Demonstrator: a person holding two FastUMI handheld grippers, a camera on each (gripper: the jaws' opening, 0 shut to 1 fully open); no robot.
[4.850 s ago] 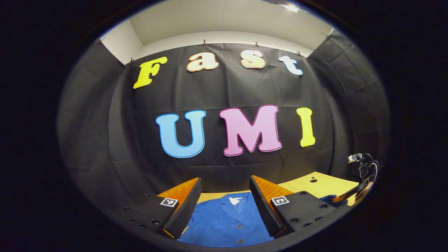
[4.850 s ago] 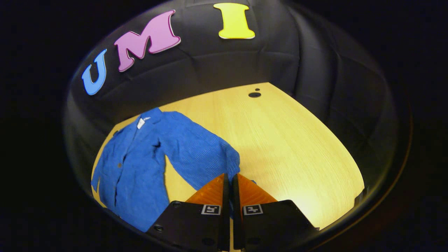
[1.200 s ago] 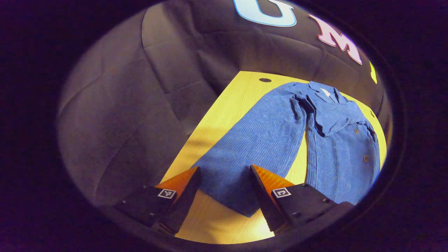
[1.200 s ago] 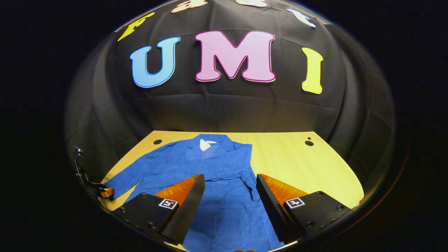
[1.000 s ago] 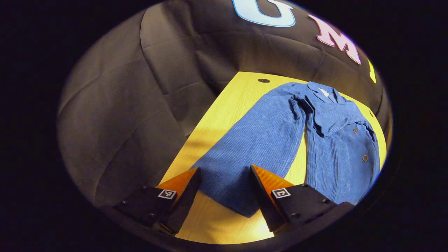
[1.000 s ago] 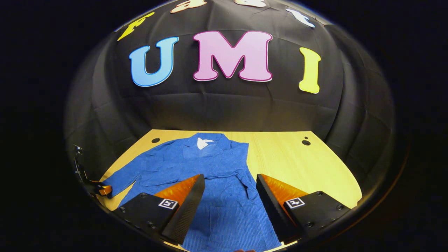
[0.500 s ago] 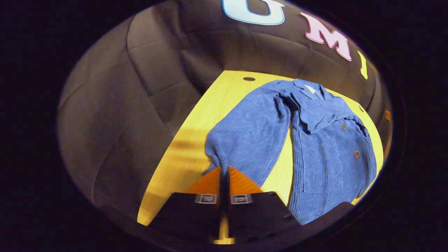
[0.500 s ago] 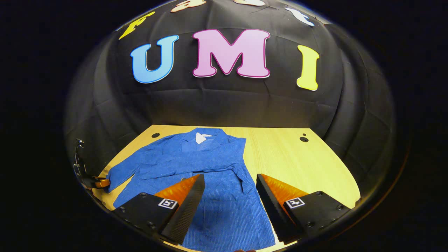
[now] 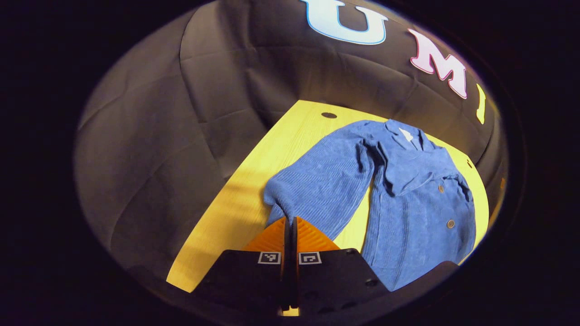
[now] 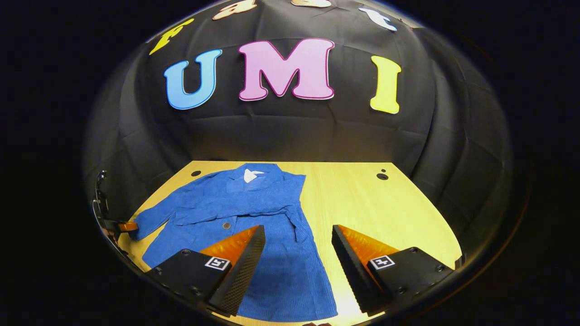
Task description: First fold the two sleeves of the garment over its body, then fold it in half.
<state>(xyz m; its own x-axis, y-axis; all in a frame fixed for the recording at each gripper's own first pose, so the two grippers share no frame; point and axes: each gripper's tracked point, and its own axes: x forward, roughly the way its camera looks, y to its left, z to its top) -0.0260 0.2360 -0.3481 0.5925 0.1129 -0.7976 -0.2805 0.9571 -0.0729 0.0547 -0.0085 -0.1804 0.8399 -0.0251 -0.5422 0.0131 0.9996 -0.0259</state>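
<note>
— Where does the left gripper view look from?
— From low over the near left part of the pale wooden table (image 9: 253, 181), facing along its own fingers, which are closed together at the bottom, and slanting across the tabletop toward the far right. The blue corduroy button-up jacket (image 9: 408, 203) lies close ahead and to the right.
— And the right gripper view?
— From the near edge of the same table (image 10: 362, 199), higher up and farther back, facing straight at the black cloth back wall (image 10: 290, 131), its fingers spread at the bottom.
— What do they share?
— The jacket (image 10: 253, 213), the tabletop and the back wall. The right gripper view also catches the left gripper (image 10: 122, 226) at its far left edge, at the sleeve's end.
</note>
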